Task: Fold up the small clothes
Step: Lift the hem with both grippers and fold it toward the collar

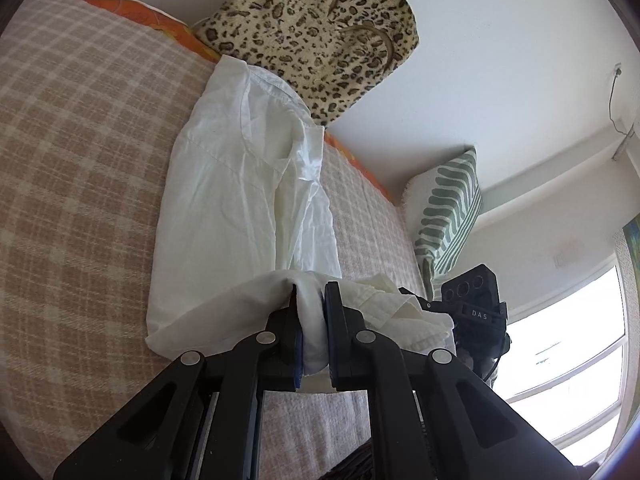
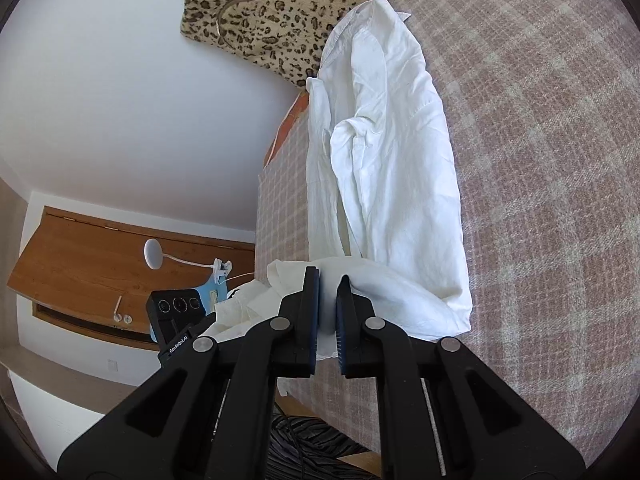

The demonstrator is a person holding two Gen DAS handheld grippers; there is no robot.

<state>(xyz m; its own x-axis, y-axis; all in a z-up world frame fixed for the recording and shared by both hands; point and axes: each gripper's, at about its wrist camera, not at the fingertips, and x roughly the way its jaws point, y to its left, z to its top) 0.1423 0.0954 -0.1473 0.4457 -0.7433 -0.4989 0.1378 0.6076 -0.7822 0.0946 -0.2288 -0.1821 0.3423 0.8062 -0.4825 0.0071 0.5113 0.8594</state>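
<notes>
A white shirt [image 1: 236, 184] lies lengthwise on the checked bedspread [image 1: 80, 152], its collar end far away by a leopard-print bag [image 1: 316, 36]. Its near hem is lifted off the bed. My left gripper [image 1: 311, 294] is shut on one part of that hem, with white cloth bunched between the pads. In the right wrist view the same shirt [image 2: 392, 160] stretches away over the bedspread [image 2: 552, 200], and my right gripper [image 2: 329, 282] is shut on the hem's other part. Each view shows the other gripper's black camera block beside the held cloth.
The leopard-print bag [image 2: 280, 12] leans on the white wall at the bed's far end. A green-striped cushion [image 1: 448, 216] stands at the bed's right edge near a bright window [image 1: 568, 360]. A wooden panel with a white lamp [image 2: 154, 254] is left of the bed.
</notes>
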